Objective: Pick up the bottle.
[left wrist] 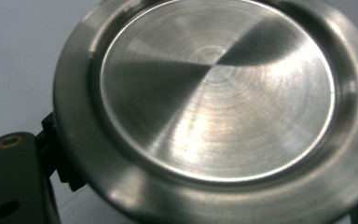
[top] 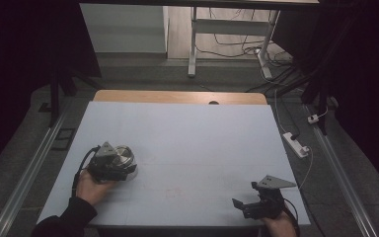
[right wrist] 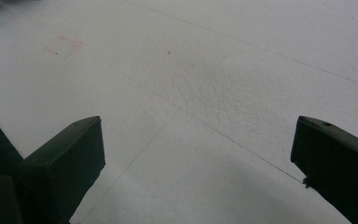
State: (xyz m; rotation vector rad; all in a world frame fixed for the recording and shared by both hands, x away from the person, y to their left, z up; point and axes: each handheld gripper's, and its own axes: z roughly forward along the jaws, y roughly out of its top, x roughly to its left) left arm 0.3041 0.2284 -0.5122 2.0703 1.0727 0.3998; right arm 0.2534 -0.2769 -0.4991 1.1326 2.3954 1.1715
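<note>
A round steel tin [top: 124,157] with a brushed flat top and a raised rim stands at the left of the white table board [top: 187,138]. My left gripper [top: 122,166] reaches it from the near left, a hand behind it, with its jaws on either side of the tin. In the left gripper view the tin [left wrist: 214,93] is very close, and the left finger [left wrist: 9,182] presses against its rim. My right gripper [top: 246,195] is at the front right of the board, open, with nothing but bare board between its jaws [right wrist: 198,140].
A faint red square mark [top: 175,192] lies on the board between the grippers. A wooden table edge [top: 177,97] shows beyond the board. On the floor to the right are a white power strip [top: 296,144] and cables. White desk legs [top: 192,49] stand farther back.
</note>
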